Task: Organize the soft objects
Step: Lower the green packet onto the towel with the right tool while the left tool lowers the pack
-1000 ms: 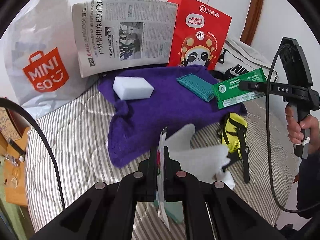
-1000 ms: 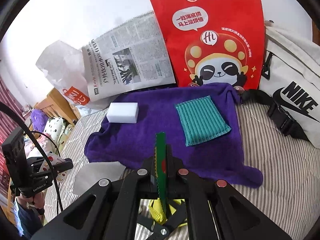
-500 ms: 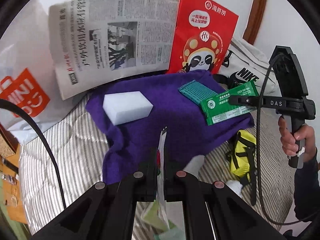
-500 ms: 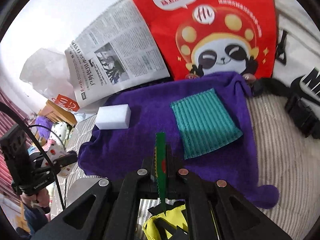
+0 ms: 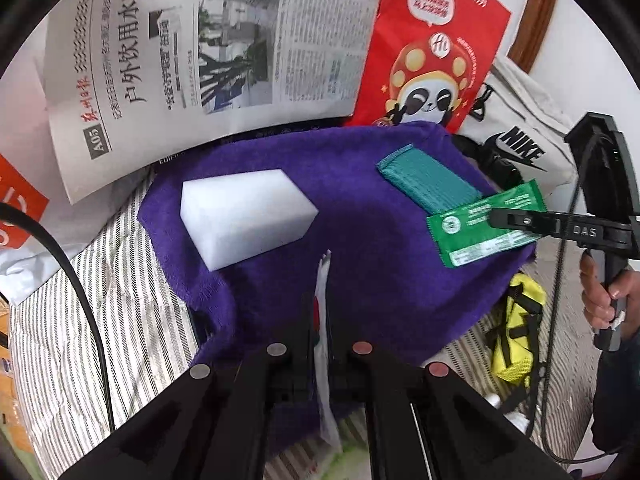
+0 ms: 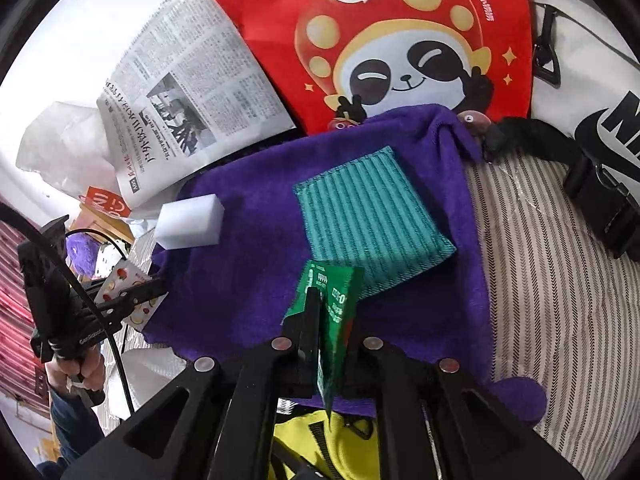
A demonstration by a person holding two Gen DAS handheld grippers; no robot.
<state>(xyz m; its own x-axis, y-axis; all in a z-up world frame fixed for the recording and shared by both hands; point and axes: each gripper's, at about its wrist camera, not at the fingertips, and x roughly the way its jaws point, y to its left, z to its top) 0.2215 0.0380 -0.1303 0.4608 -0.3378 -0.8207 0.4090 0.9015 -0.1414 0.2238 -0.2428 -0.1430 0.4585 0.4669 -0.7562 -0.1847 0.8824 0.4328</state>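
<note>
Left wrist view: the left gripper (image 5: 322, 320) is seen closed on a thin white packet (image 5: 323, 280), which is held edge-on between the fingers above the near part of a purple towel (image 5: 360, 240). The towel is spread over a striped bed cover (image 5: 100, 340). A white sponge block (image 5: 244, 216) is laid on the towel's left part, and a teal ribbed cloth (image 5: 428, 184) is laid toward its far right corner. The right gripper (image 5: 496, 218) is seen at the right, clamped on a green sachet (image 5: 480, 228) that is held over the towel's right edge, overlapping the near end of the teal cloth in this view; whether it is touching the cloth cannot be told.

From the right wrist view, the green sachet (image 6: 332, 320) is shown pinched between the fingers, tilted, with the teal ribbed cloth (image 6: 368, 220) just beyond it. The white packet (image 6: 128, 292), printed with fruit, is seen at the left in the left gripper (image 6: 156, 290). A newspaper (image 6: 192, 112), a red panda bag (image 6: 400, 40) and a white Nike bag (image 6: 592, 80) are propped behind the towel (image 6: 248, 280). A yellow pouch (image 5: 516, 328) is lying beside the towel's near right corner.
</note>
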